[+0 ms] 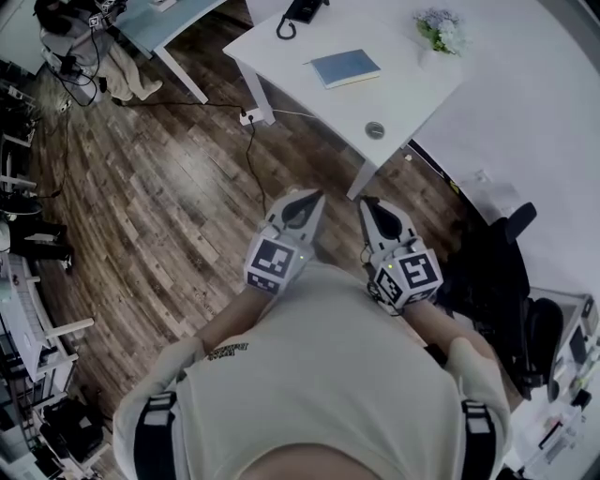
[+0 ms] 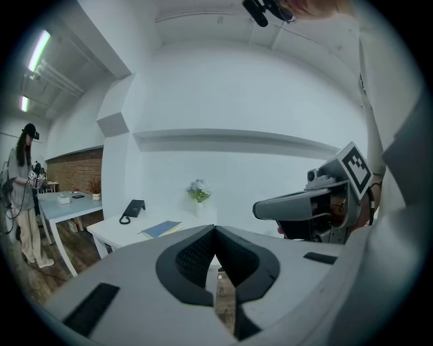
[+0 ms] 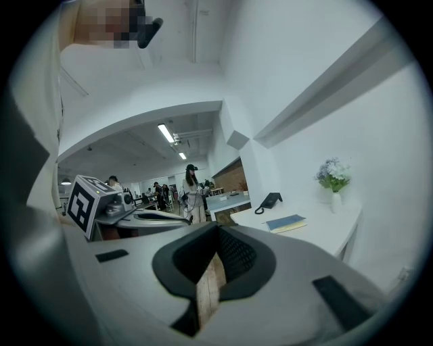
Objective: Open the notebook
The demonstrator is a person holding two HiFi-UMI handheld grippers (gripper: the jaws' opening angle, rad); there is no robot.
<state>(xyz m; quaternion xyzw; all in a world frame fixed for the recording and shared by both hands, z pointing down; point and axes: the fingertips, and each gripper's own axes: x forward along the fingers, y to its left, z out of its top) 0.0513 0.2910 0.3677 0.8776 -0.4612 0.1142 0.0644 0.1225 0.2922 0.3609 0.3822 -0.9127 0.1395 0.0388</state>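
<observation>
The left gripper [image 1: 309, 199] and right gripper [image 1: 368, 202], fingers closed on nothing, faced a far, thin, probably light notebook [image 1: 345, 67], best lifted by its cover's edge.

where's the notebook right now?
Head view, upper centre: the notebook lies closed on the white table, right of the black telephone and left of the flowers.

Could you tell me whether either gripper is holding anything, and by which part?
Nothing is held: the left gripper and right gripper are both shut on nothing, and the notebook lies closed on the table, away from both.
</observation>
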